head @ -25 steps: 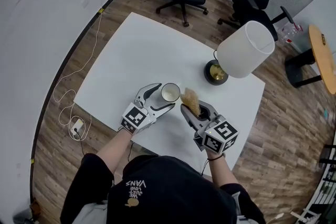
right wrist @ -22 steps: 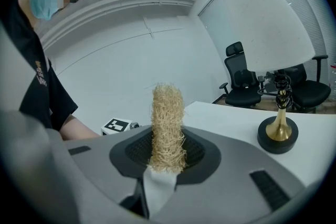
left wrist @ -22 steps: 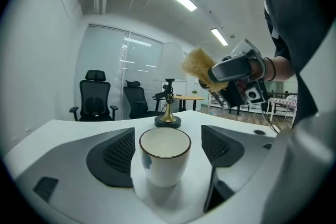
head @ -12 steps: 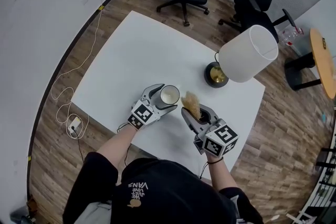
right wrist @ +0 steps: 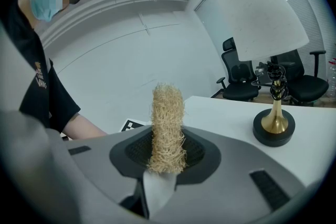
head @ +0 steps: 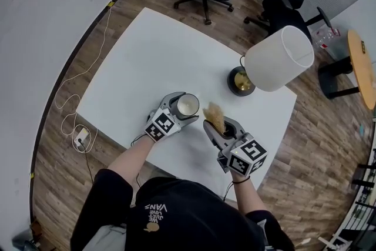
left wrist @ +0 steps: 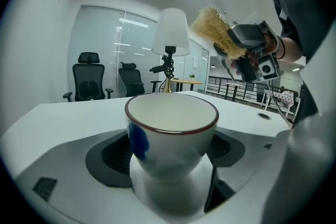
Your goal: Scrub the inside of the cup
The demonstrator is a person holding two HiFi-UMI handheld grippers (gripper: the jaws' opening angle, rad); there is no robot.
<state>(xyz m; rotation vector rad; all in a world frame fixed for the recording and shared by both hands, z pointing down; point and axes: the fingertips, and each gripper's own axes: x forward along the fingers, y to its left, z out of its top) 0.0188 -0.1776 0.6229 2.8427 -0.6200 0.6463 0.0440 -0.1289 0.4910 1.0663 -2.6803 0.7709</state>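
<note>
One cup (head: 189,105), near tabletop's (head: 147,62) front edge: likely rigid, slick, fragile; grip mid-wall; left gripper (head: 187,107) just opened, straddling it unclamped; right gripper (head: 216,121) clenches scrubber (head: 212,113)

Left gripper view: cup (left wrist: 170,128) foot concealed at 6 o'clock behind the body of the left gripper (left wrist: 170,157). Its jaws have just been opening, cup between them, and the bowl masks the inner part of both pads

Right gripper view: scrubber (right wrist: 168,128) lower end buried between the right gripper (right wrist: 167,153) jaws

Head view: lamp (head: 277,59) stem hidden under its shade; orange table (head: 363,64) cut off at 3 o'clock
</note>
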